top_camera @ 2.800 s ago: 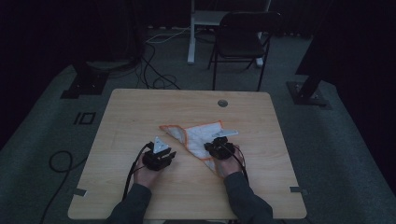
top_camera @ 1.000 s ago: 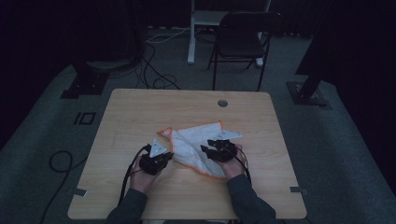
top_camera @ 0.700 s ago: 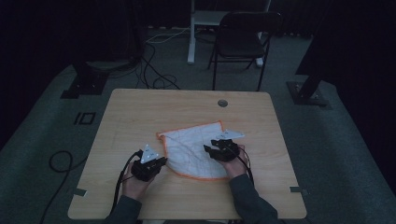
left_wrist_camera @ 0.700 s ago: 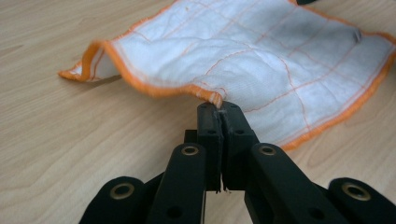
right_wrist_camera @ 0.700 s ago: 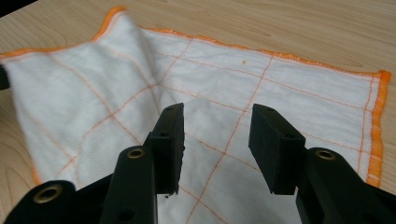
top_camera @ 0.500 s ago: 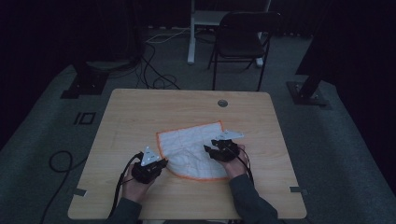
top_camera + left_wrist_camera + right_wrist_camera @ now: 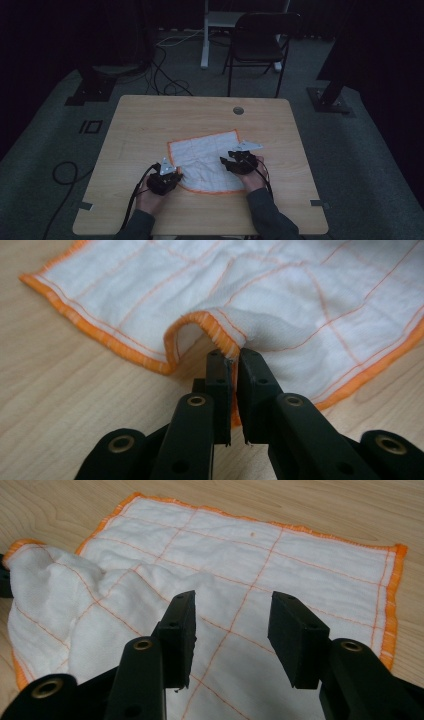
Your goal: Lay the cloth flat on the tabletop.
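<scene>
The left gripper (image 7: 233, 371) has its jaws just easing apart, the cloth's (image 7: 207, 157) orange hem between them, at its near left corner. The right gripper (image 7: 232, 630) hangs with jaws apart over the cloth's right side, mid-table (image 7: 150, 120).

A cloth (image 7: 207, 161) lies spread on the surface (image 7: 150, 120), toward its near half and about midway across. The left claw (image 7: 172, 176) sits at the cloth's near left corner, the hem there between its jaws. The right claw (image 7: 226, 162) rests over the cloth's right part. A chair (image 7: 260, 42) stands on the floor behind the surface.
</scene>
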Action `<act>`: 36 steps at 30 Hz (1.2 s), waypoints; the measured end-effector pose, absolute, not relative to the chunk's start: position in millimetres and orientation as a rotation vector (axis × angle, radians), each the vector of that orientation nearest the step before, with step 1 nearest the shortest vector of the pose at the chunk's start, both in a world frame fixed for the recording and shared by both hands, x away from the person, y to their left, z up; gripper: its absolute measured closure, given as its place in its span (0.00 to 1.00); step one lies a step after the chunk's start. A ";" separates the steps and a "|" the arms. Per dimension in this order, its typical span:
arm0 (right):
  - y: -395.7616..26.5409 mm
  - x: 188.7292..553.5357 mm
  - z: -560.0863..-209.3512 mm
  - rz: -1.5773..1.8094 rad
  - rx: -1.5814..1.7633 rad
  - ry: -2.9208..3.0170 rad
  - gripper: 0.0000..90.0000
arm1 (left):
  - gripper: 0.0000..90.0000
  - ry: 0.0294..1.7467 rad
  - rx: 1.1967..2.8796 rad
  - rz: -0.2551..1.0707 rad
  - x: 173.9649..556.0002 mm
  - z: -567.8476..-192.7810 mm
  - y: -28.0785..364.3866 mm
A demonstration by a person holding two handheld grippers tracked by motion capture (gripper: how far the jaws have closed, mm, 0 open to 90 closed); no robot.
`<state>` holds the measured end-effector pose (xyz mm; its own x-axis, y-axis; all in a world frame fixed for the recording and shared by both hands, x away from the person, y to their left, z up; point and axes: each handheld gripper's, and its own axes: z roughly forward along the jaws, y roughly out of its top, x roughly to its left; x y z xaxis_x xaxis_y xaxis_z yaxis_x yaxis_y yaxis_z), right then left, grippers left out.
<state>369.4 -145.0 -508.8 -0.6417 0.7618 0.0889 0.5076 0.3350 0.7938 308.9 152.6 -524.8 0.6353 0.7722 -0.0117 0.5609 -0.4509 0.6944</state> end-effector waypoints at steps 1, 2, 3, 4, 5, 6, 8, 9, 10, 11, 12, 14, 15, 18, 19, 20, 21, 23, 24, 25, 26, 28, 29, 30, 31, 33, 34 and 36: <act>-145.4 369.5 -509.2 1.204 1.136 2.305 0.60 | 0.94 1.040 2.189 0.404 309.7 -526.8 152.2; -146.3 369.3 -509.8 1.201 1.140 2.304 0.60 | 0.94 1.046 2.201 0.405 310.0 -528.5 151.9; -146.3 369.3 -509.8 1.201 1.140 2.304 0.60 | 0.94 1.050 2.209 0.407 309.9 -530.2 151.7; -147.6 369.2 -510.2 1.198 1.139 2.304 0.60 | 0.94 1.054 2.215 0.409 308.2 -532.0 152.0; -147.6 369.2 -510.2 1.198 1.139 2.304 0.60 | 0.94 1.054 2.215 0.409 308.2 -532.0 152.0; -149.5 368.9 -510.5 1.199 1.148 2.300 0.60 | 0.93 1.063 2.219 0.411 304.4 -531.5 153.3; -151.5 369.1 -510.9 1.195 1.146 2.297 0.60 | 0.92 1.062 2.226 0.417 301.4 -530.9 155.3; -151.5 369.1 -510.9 1.195 1.146 2.297 0.60 | 0.91 1.062 2.226 0.417 301.4 -530.9 155.3; -153.6 368.9 -510.9 1.192 1.155 2.294 0.59 | 0.89 1.063 2.224 0.413 300.0 -530.3 156.7; -154.5 368.9 -510.9 1.194 1.157 2.292 0.59 | 0.88 1.057 2.212 0.412 297.3 -527.8 159.4; -154.5 368.9 -510.9 1.194 1.157 2.292 0.59 | 0.87 1.057 2.212 0.412 297.3 -527.8 159.4; -156.7 369.1 -511.1 1.187 1.155 2.289 0.60 | 0.86 1.058 2.193 0.421 295.7 -523.5 162.3; -158.0 369.3 -511.3 1.184 1.161 2.287 0.60 | 0.86 1.057 2.181 0.424 295.5 -521.7 163.4; -161.5 370.4 -512.7 1.154 1.159 2.282 0.60 | 0.84 1.055 2.152 0.448 295.8 -513.4 167.7; -164.1 371.3 -514.3 1.130 1.156 2.282 0.60 | 0.84 1.055 2.146 0.455 296.3 -511.6 168.7; -164.1 371.3 -514.3 1.130 1.156 2.282 0.60 | 0.84 1.055 2.141 0.462 297.4 -509.5 169.8; -165.3 371.9 -515.5 1.127 1.157 2.280 0.60 | 0.84 1.059 2.133 0.466 299.1 -507.8 170.7; -168.2 373.2 -518.1 1.109 1.163 2.278 0.60 | 0.83 1.069 2.120 0.482 303.9 -505.1 172.1; -170.0 373.9 -519.6 1.095 1.168 2.279 0.60 | 0.83 1.072 2.116 0.486 305.9 -504.5 172.5; -172.3 374.3 -521.3 1.078 1.167 2.278 0.60 | 0.83 1.079 2.112 0.493 308.8 -504.0 173.0; -173.4 374.3 -522.1 1.075 1.170 2.277 0.60 | 0.84 1.083 2.113 0.500 311.8 -503.5 173.6; -175.1 374.5 -523.1 1.070 1.169 2.279 0.60 | 0.84 1.102 2.102 0.513 319.3 -503.9 173.8; -176.4 374.8 -524.0 1.065 1.169 2.280 0.60 | 0.84 1.106 2.102 0.517 322.9 -504.3 174.0; -178.4 375.5 -525.9 1.051 1.172 2.280 0.61 | 0.84 1.113 2.096 0.519 325.2 -504.7 173.7; -178.4 375.5 -525.9 1.051 1.172 2.280 0.61 | 0.84 1.117 2.097 0.526 328.6 -505.2 173.5; -181.3 376.4 -528.4 1.043 1.181 2.280 0.61 | 0.85 1.131 2.101 0.530 337.6 -507.8 172.6; -182.5 376.8 -529.5 1.038 1.184 2.282 0.61 | 0.85 1.139 2.103 0.529 341.6 -509.4 171.8; -184.2 377.1 -531.1 1.031 1.192 2.282 0.61 | 0.86 1.147 2.115 0.531 349.7 -512.9 169.8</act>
